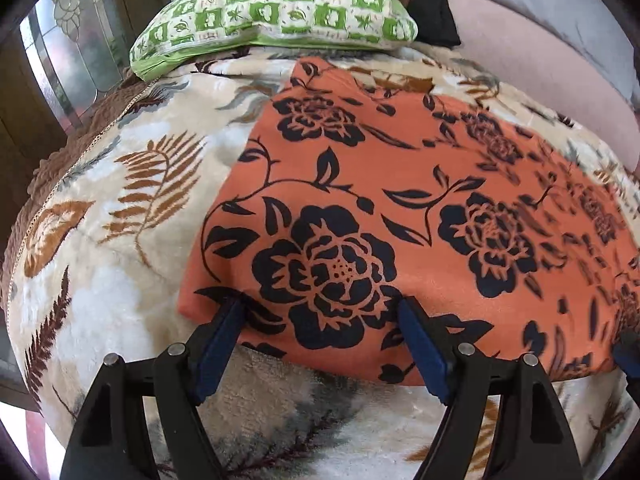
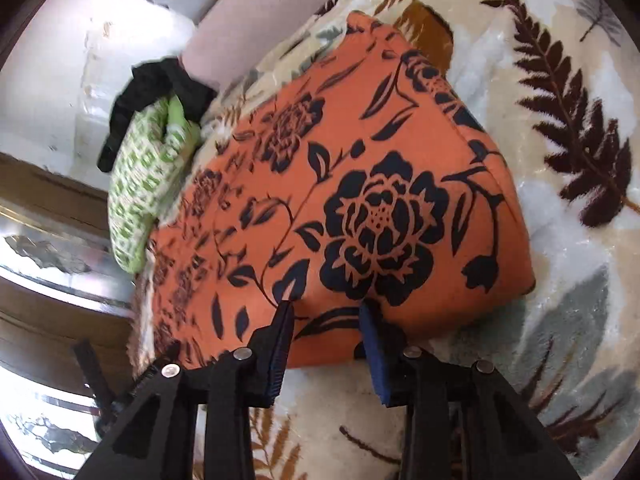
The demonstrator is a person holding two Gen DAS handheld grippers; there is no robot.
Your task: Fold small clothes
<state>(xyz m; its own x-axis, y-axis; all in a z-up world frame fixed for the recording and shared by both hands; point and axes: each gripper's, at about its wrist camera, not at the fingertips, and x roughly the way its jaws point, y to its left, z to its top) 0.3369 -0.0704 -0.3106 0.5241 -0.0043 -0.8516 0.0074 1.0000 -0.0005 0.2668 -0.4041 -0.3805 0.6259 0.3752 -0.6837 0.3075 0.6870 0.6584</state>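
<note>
An orange garment with a black flower print [image 1: 400, 208] lies flat and folded on a fleece blanket. My left gripper [image 1: 322, 304] is open, its blue-padded fingertips resting at the garment's near edge by the left corner. In the right wrist view the same garment [image 2: 340, 200] fills the middle. My right gripper [image 2: 326, 306] is open, its fingertips at the garment's near edge close to its right corner. Neither gripper holds cloth. The tip of the right gripper [image 1: 626, 354] shows at the right edge of the left wrist view.
The cream blanket with brown fern leaves [image 1: 120, 220] covers the bed. A green checked pillow [image 1: 280, 4] lies at the far end, with a black cloth [image 1: 434, 8] beside it. A glass-panelled door [image 1: 60, 52] stands to the left. A pink wall [image 1: 540, 60] is behind.
</note>
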